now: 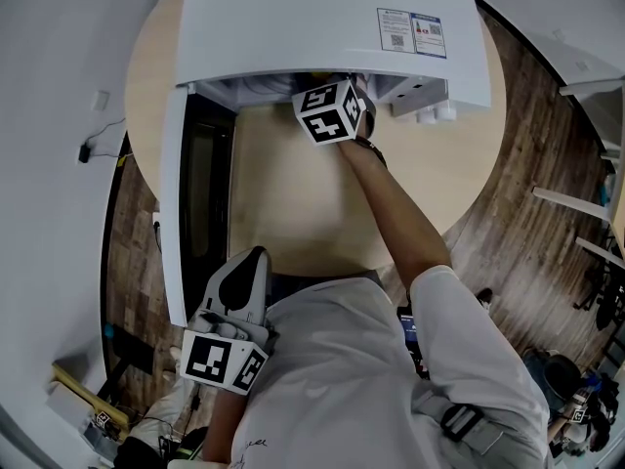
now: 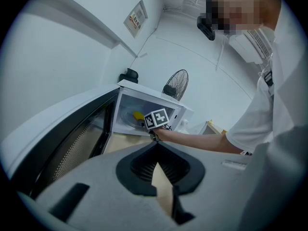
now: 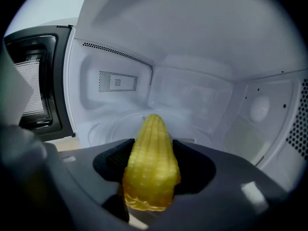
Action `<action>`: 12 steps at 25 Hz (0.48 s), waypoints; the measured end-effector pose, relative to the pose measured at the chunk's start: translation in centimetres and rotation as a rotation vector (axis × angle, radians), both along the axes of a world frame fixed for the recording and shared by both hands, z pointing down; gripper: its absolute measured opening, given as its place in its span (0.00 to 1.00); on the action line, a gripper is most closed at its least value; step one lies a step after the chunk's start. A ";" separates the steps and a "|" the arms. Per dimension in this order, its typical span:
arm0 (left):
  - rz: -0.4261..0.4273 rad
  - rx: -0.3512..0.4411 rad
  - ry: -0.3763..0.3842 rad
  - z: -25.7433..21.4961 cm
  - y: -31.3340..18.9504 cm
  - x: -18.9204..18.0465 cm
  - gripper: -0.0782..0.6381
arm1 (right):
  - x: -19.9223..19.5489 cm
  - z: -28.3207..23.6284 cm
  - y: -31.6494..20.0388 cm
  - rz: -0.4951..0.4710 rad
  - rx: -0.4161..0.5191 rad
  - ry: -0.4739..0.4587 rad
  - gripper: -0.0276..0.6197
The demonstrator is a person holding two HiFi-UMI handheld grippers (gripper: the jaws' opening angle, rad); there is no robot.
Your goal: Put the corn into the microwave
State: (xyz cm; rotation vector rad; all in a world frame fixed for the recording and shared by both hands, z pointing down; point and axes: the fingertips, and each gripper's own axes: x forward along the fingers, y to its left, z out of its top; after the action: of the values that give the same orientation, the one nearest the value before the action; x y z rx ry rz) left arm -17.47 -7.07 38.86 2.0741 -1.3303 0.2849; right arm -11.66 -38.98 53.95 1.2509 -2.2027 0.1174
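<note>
A yellow corn cob [image 3: 150, 162] sits tip forward between the jaws of my right gripper [image 3: 153, 150], which is shut on it. The gripper reaches into the cavity of the white microwave [image 1: 322, 27], over the glass turntable [image 3: 110, 126]. In the head view only the right gripper's marker cube [image 1: 330, 110] shows at the oven's mouth; its jaws are hidden under the oven's top. From the left gripper view the corn [image 2: 138, 115] is a yellow spot inside the cavity. My left gripper [image 1: 249, 262] hangs back at the table's near edge, shut and holding nothing.
The microwave door [image 1: 195, 193] stands swung open to the left, along the round beige table [image 1: 293, 213]. A person's bare forearm [image 1: 391, 203] stretches across the table. A standing fan [image 2: 175, 84] is behind the oven. Wooden floor surrounds the table.
</note>
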 end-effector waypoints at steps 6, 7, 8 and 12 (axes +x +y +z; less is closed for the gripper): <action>0.001 0.007 -0.003 -0.4 0.2 0.1 0.10 | 0.0 -0.1 0.1 0.008 0.013 0.003 0.45; 0.000 0.009 -0.005 -0.4 0.2 0.1 0.10 | 0.0 -0.1 0.2 0.009 0.014 0.003 0.45; 0.000 0.012 -0.006 -0.5 0.2 0.0 0.10 | 0.1 -0.1 0.2 0.011 0.013 0.000 0.45; -0.002 0.016 -0.005 -0.6 0.3 0.0 0.10 | 0.0 -0.4 0.2 0.013 0.002 -0.036 0.52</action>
State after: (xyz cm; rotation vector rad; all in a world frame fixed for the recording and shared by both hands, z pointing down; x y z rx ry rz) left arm -17.45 -6.75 38.27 2.0863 -1.3410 0.2797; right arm -11.63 -38.77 53.58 1.2737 -2.2259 0.1442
